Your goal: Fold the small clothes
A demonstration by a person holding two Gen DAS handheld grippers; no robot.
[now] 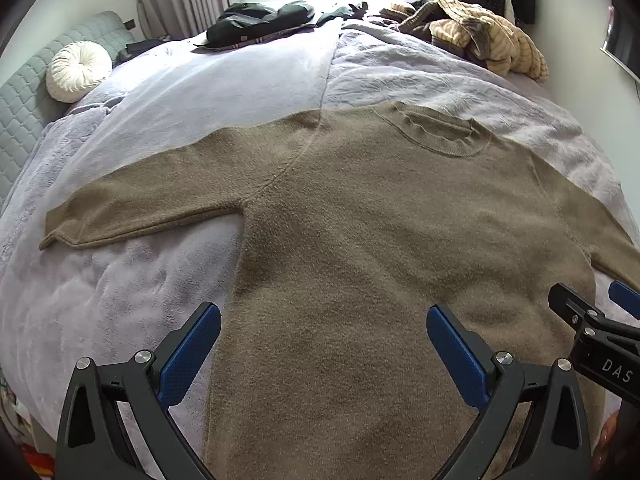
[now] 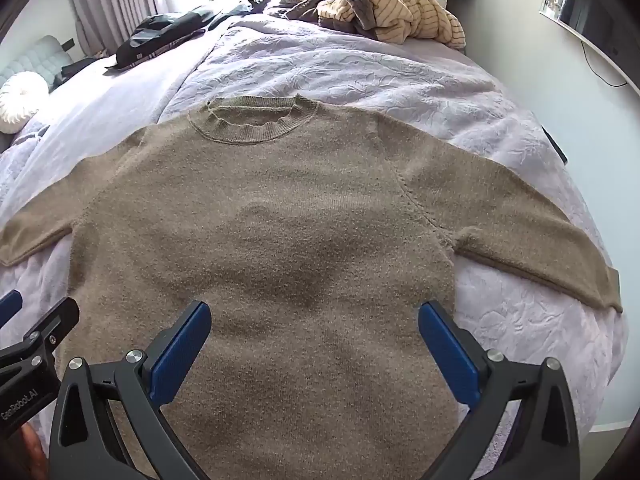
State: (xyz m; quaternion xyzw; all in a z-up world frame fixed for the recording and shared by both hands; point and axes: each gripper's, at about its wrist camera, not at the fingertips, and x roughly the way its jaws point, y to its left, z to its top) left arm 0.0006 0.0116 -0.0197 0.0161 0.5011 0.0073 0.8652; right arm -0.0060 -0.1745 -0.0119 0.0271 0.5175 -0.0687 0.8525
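Observation:
A brown knit sweater lies flat on the bed, front up, collar at the far end and both sleeves spread out to the sides. It fills the right wrist view too, as the same sweater. My left gripper hangs open over the sweater's lower left part, nothing between its blue pads. My right gripper hangs open over the lower right part, also with nothing in it. The right gripper's tip shows at the edge of the left wrist view as a black finger.
The bed has a lilac blanket and a pale quilt. At the far end lie a striped beige garment pile and dark clothes. A round white cushion sits at the left by the headboard.

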